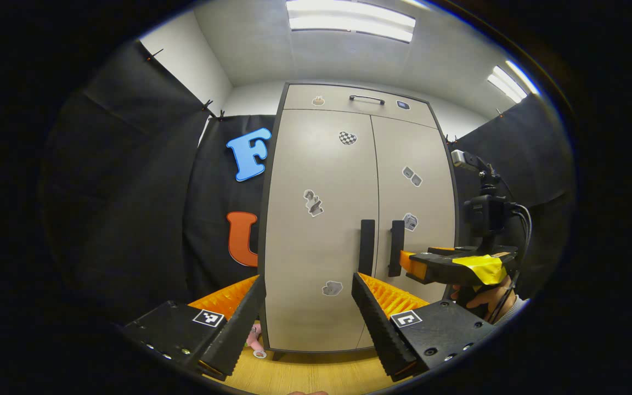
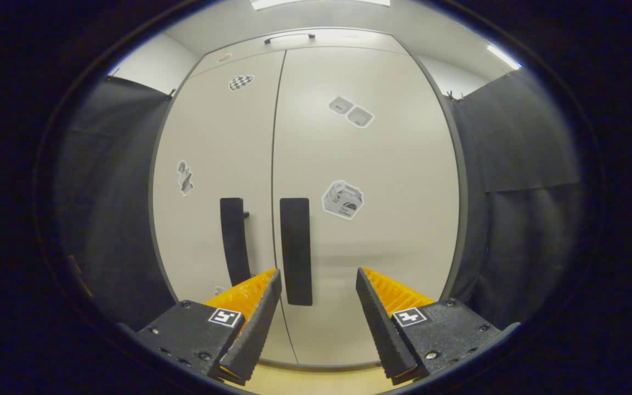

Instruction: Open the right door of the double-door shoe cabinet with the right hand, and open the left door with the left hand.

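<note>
both cabinet doors (image 2: 360, 164) shut; right gripper (image 2: 316, 307) wide apart near right handle (image 2: 296, 249); left gripper (image 1: 308, 310) wide, farther back.

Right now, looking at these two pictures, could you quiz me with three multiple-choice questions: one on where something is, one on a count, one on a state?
1. Where are the two black handles on the shoe cabinet?
A. At the outer edges
B. Side by side at the seam between the doors
C. Along the bottom edge

2. How many upright doors does the cabinet have below its top panel?
A. One
B. Two
C. Three

3. What state are the right tongs in?
A. Open, gripping nothing
B. Shut on the right handle
C. Shut on a sticker

Answers:
1. B: the right gripper view shows a handle on either side of the middle seam.
2. B: the left gripper view shows a left door and a right door.
3. A: their fingers stand apart with the handle ahead of them.
</note>
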Motion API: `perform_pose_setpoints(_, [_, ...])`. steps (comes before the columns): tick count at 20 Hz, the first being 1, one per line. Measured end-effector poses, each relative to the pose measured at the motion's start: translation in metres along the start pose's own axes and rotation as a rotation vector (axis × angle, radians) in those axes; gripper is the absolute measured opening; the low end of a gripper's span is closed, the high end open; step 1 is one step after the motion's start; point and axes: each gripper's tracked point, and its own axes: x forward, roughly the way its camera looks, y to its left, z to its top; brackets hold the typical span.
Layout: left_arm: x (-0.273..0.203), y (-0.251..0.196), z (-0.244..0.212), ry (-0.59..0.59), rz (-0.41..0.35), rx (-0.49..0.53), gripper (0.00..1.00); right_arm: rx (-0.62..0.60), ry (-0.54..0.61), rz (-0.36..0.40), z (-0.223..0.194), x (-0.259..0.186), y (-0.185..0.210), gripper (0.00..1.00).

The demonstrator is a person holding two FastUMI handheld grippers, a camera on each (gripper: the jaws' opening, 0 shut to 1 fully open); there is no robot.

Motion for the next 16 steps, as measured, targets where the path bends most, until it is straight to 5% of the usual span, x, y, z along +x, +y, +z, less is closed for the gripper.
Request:
perform_pose_setpoints(9, [-0.018, 0.029, -0.021, 0.008, 0.038, -0.006, 0.94, -0.038, -0.016, -0.012, 0.012, 0.039, 0.012, 0.8])
perform_pose_setpoints(13, [-0.019, 0.032, -0.026, 0.007, 0.033, -0.004, 0.94, 0.016, -0.002, 0.012, 0.012, 0.041, 0.016, 0.67])
perform_pose_setpoints(16, [-0.015, 0.036, -0.028, 0.012, 0.032, -0.002, 0.94, 0.019, -0.001, 0.044, 0.011, 0.042, 0.022, 0.36])
